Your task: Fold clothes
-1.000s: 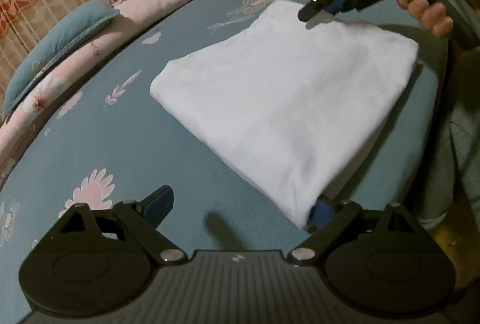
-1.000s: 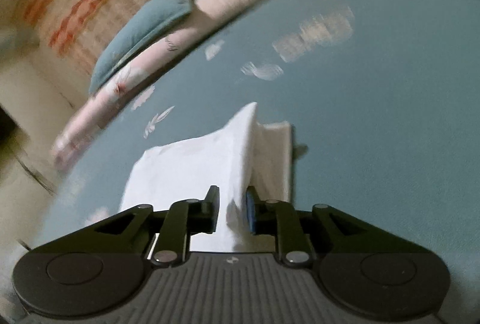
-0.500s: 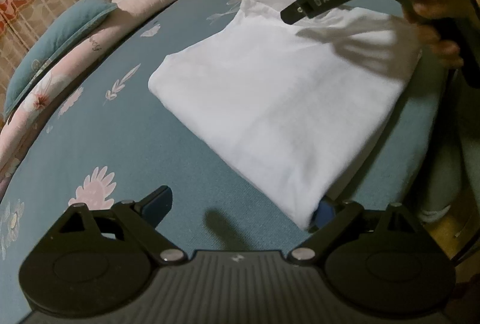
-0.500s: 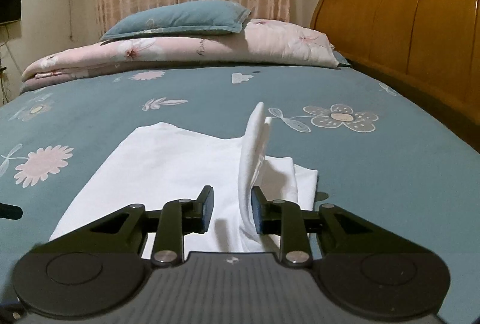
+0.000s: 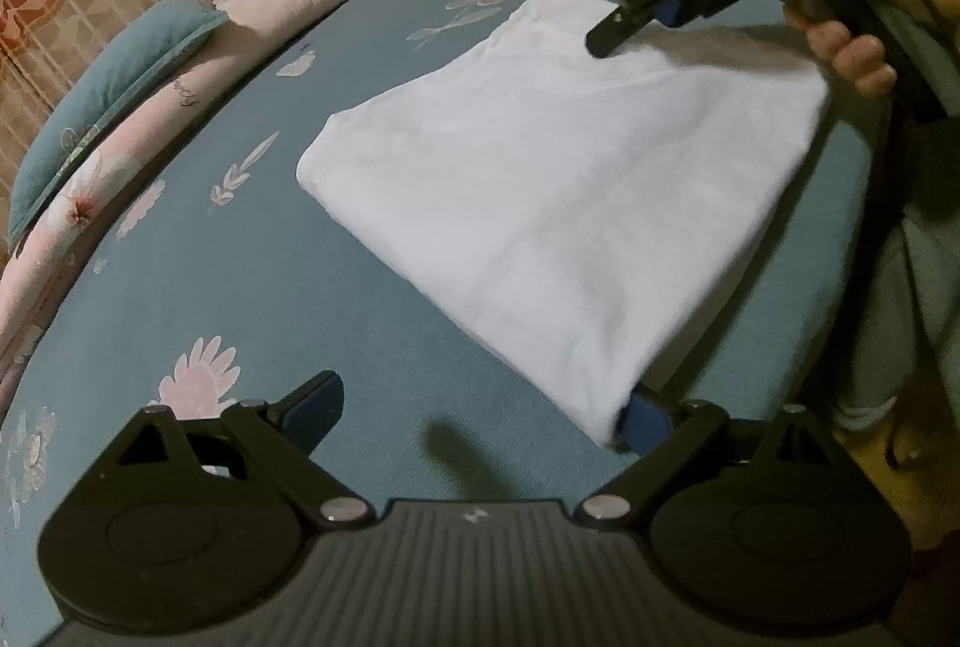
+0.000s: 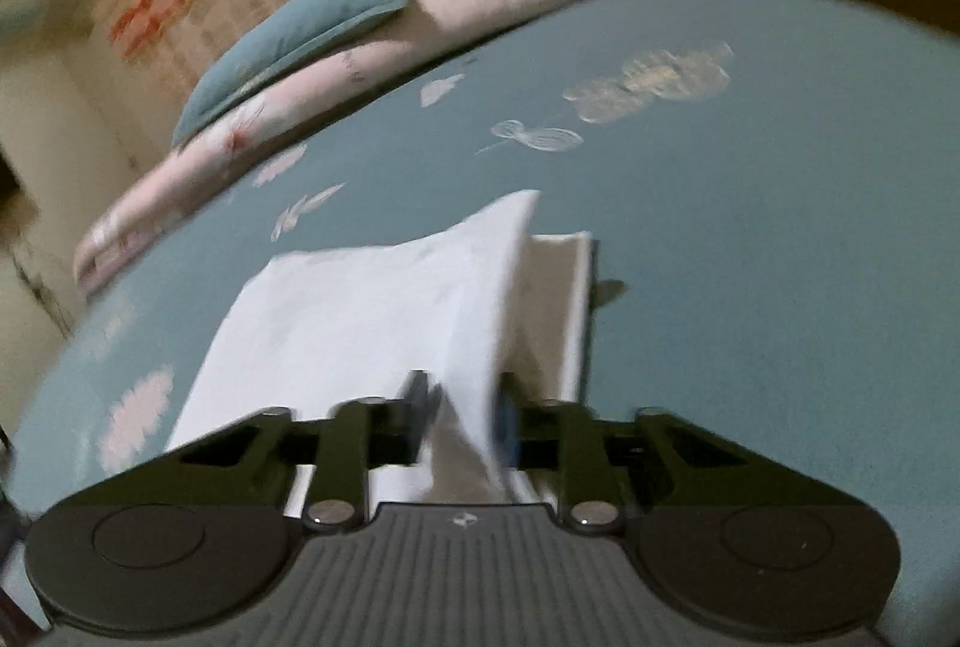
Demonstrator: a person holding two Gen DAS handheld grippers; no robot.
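Left wrist view: a folded white cloth [image 5: 558, 203] lies on the blue flowered bedsheet [image 5: 198, 287], near the bed's edge; the left gripper [image 5: 480, 413] has its fingers spread wide, with the cloth's near corner resting against the right finger [image 5: 645, 416]; nothing is clamped. The right gripper [image 5: 624, 23], carried by a hand [image 5: 840, 23], sits at the cloth's far corner. Right wrist view, blurred: the right gripper [image 6: 465, 407] is pinched on a raised fold of the cloth [image 6: 372, 299]; a pillow [image 6: 306, 29] and a quilt [image 6: 384, 65] lie beyond.
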